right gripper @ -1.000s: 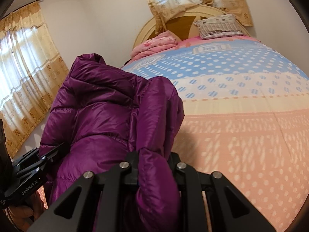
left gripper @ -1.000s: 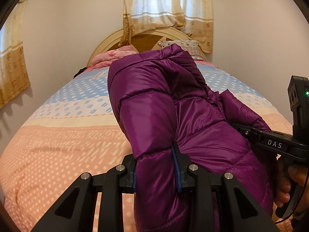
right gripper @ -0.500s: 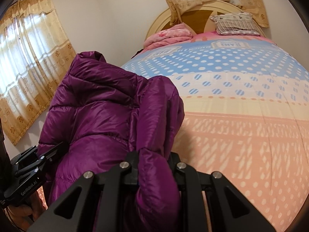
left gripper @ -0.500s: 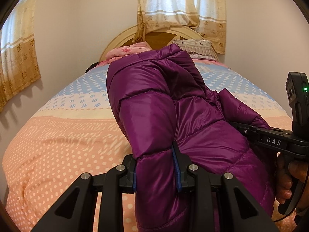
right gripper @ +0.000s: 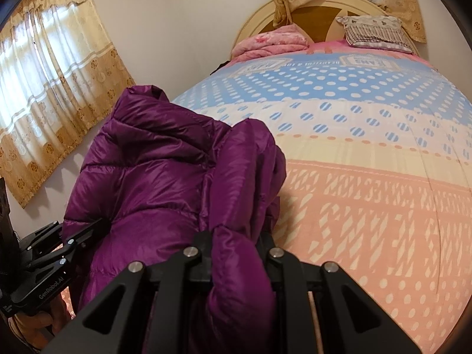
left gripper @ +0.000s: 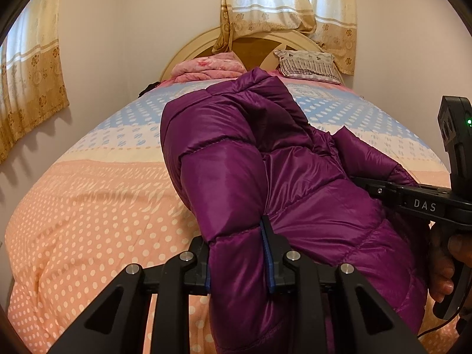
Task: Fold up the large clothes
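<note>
Both hands are up with the purple puffer jacket (left gripper: 265, 183) between them, the left gripper (left gripper: 237, 261) with its jaws pinching a thick quilted edge, the right gripper (right gripper: 236, 253) clamped on another bunched fold. The jacket's bulk bulges ahead of each set of jaws, above the dotted bed (left gripper: 97, 206). My call: bring both grips down level, lay the far end first, and don't let go before the padding settles flat.
</note>
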Motion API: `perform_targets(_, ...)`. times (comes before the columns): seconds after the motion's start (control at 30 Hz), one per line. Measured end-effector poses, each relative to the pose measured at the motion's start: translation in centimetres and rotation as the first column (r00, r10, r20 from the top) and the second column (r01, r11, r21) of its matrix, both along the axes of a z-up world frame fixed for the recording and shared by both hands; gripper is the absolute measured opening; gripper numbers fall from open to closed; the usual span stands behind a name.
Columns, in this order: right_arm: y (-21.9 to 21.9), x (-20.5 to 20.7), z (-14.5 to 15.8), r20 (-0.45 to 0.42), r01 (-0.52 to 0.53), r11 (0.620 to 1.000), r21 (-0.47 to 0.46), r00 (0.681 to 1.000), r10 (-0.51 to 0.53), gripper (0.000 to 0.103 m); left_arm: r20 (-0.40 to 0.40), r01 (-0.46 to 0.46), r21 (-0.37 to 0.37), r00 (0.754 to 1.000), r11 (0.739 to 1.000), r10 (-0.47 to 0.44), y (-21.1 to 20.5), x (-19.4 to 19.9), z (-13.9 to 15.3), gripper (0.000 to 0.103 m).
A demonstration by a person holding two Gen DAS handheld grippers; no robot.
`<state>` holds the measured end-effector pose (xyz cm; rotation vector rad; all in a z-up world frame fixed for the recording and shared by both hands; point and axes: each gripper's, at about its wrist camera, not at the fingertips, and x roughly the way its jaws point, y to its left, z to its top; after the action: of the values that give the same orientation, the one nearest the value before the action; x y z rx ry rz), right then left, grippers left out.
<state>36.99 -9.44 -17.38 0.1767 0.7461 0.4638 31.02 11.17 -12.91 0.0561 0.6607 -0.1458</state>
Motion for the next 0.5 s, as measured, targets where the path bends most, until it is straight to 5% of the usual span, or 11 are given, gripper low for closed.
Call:
perform_targets(0.3,0.2,0.4,-1.1,-0.039,0.005,1.000,0.002,0.999,-0.005,0.018,-0.034,-0.003,0.000,0.999,1.000,0.003,0.2,0.4,-0.9,0.030)
perform_targets(0.5,0.3,0.9,-1.5,-0.051,0.008,1.000,0.001,0.999,-0.008,0.019,-0.055,-0.023,0.026,0.998,0.999,0.024,-0.2,0.8,-1.8,0.043)
